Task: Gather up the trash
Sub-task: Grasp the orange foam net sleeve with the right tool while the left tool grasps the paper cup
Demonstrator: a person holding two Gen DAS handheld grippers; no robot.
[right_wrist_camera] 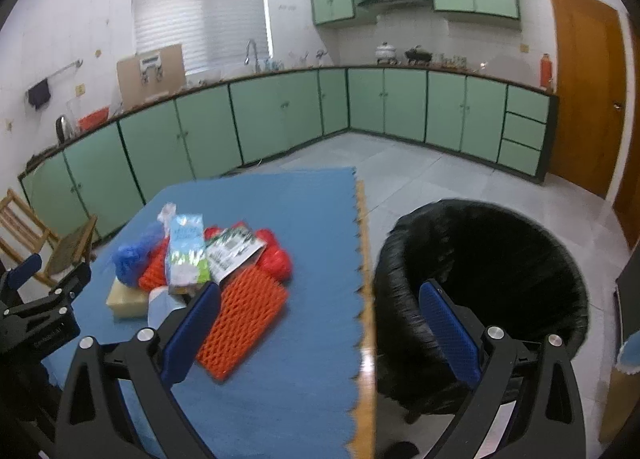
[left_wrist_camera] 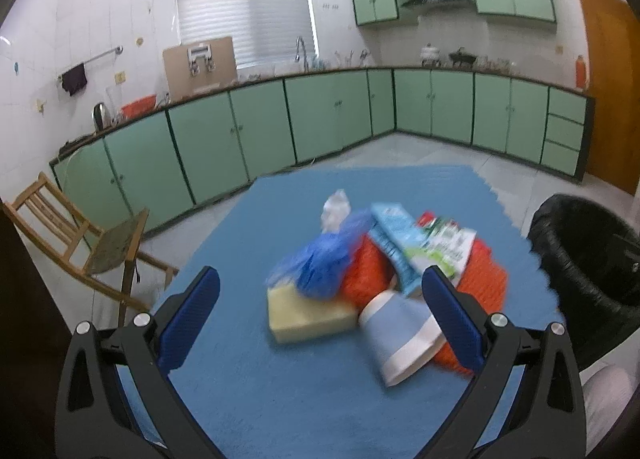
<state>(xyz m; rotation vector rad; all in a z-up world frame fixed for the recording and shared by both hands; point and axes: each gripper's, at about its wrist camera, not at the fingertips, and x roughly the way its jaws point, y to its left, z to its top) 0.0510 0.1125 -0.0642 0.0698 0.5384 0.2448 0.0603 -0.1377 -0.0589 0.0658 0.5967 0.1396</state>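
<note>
Black-lined bin [right_wrist_camera: 480, 299] waiting off the mat's [right_wrist_camera: 312, 339] right edge. Trash pile mid-mat: orange mesh [right_wrist_camera: 244, 323], milk carton [right_wrist_camera: 186, 255], yellow sponge [left_wrist_camera: 310, 313], paper cup [left_wrist_camera: 404, 343], blue bag [left_wrist_camera: 320, 263]. Left gripper [left_wrist_camera: 320, 299] & right gripper [right_wrist_camera: 320, 323] both spread wide, nothing held. Best to dip left, pinch cup first, w/o nudging the heap.
</note>
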